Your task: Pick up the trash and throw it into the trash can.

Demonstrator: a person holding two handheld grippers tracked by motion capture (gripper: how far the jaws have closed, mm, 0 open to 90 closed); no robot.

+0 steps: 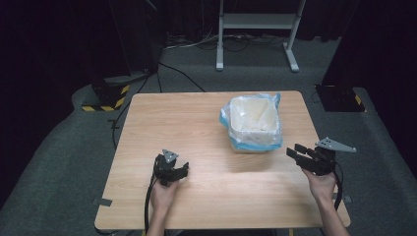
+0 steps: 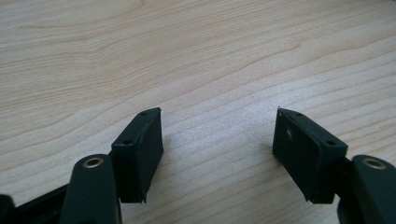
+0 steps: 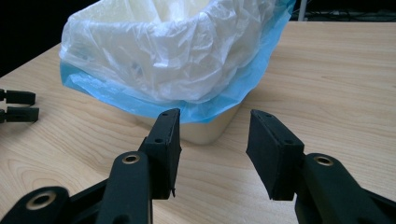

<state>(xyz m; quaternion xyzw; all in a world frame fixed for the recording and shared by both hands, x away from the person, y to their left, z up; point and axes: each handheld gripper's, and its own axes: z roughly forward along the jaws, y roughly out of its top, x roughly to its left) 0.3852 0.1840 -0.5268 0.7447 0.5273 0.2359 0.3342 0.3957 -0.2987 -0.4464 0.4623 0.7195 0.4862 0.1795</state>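
Note:
A small cream bin (image 1: 234,143) stands on the right half of the wooden table (image 1: 196,128). It is lined with a clear white bag over a blue one (image 1: 255,145). In the right gripper view the bin's wall (image 3: 205,131) and the crumpled bag (image 3: 163,56) sit just beyond my right gripper (image 3: 212,126), which is open and holds nothing. That gripper (image 1: 294,150) hovers to the right of the bin. My left gripper (image 1: 178,172) is at the front left, open over bare wood (image 2: 217,126). Its jaws also appear far off (image 3: 21,105).
Behind the table, a white metal stand (image 1: 255,22) rises from the grey carpet. A yellow-and-black striped base (image 1: 105,101) lies at the back left and a black plate (image 1: 339,98) at the back right. Cables run across the floor.

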